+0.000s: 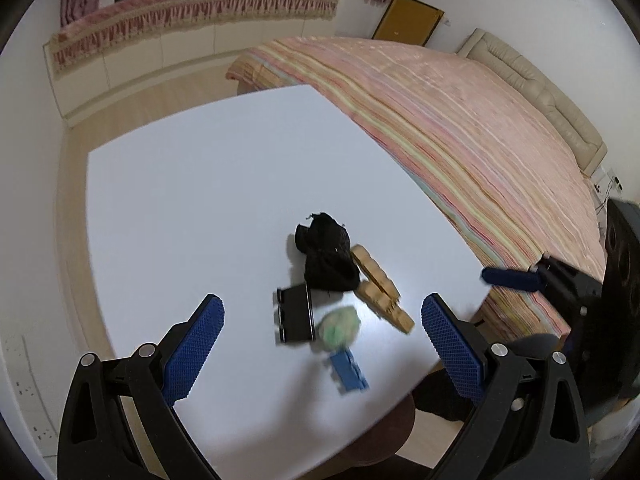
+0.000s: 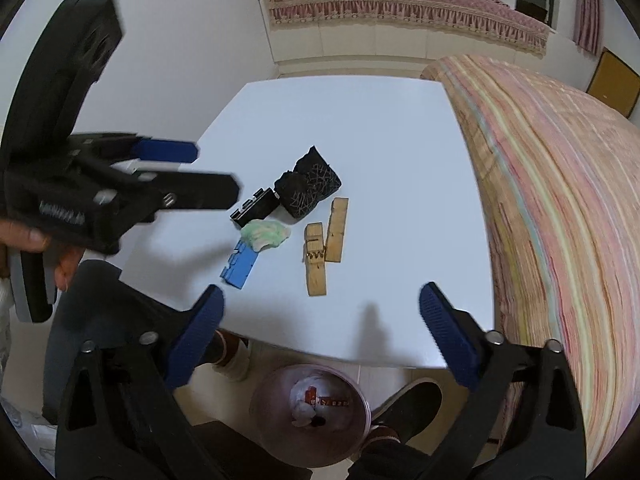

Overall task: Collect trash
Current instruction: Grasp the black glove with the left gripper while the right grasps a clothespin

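Observation:
A crumpled green-white tissue [image 1: 340,328] [image 2: 265,233] lies on the white table [image 1: 200,200] [image 2: 380,128], among a blue block [image 1: 349,372] [image 2: 239,265], a black block [image 1: 296,314] [image 2: 256,206], a black crumpled cloth [image 1: 326,258] [image 2: 310,186] and two wooden pieces [image 1: 382,288] [image 2: 326,244]. My left gripper [image 1: 322,356] is open and empty above the table's near edge, just short of the tissue. My right gripper [image 2: 320,338] is open and empty over the table's front edge. A round bin [image 2: 310,412] with trash inside stands on the floor below it.
A bed with a striped pink cover [image 1: 460,132] [image 2: 560,200] runs along the table's right side. A low cabinet with a pink fringed cover [image 1: 180,20] [image 2: 400,12] lines the far wall. The person's feet [image 2: 408,404] stand by the bin.

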